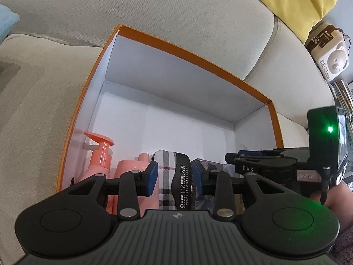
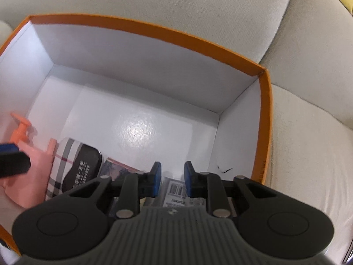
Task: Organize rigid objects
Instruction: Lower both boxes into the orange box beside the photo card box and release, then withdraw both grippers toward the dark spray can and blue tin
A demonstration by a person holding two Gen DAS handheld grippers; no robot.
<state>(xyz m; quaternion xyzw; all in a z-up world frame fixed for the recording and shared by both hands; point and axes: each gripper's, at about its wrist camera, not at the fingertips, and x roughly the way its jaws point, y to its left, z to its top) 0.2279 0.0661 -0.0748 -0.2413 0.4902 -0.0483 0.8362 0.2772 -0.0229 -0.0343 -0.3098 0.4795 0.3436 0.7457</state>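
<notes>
Orange-rimmed box (image 2: pixel 265 119) rests on the beige sofa (image 2: pixel 308 88). Left gripper (image 1: pixel 174 175) is clamped on the plaid case (image 1: pixel 167 176), positioned at the box's 6 o'clock edge beside the pink pump bottle (image 1: pixel 100 154). Right gripper (image 2: pixel 171 176) is narrowed; a barcoded package (image 2: pixel 175 190) lies between its pads, contact cannot be determined

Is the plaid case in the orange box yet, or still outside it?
In. The plaid case sits within the orange box, between the pink pump bottle and a patterned packet; the left gripper brackets it.
</notes>
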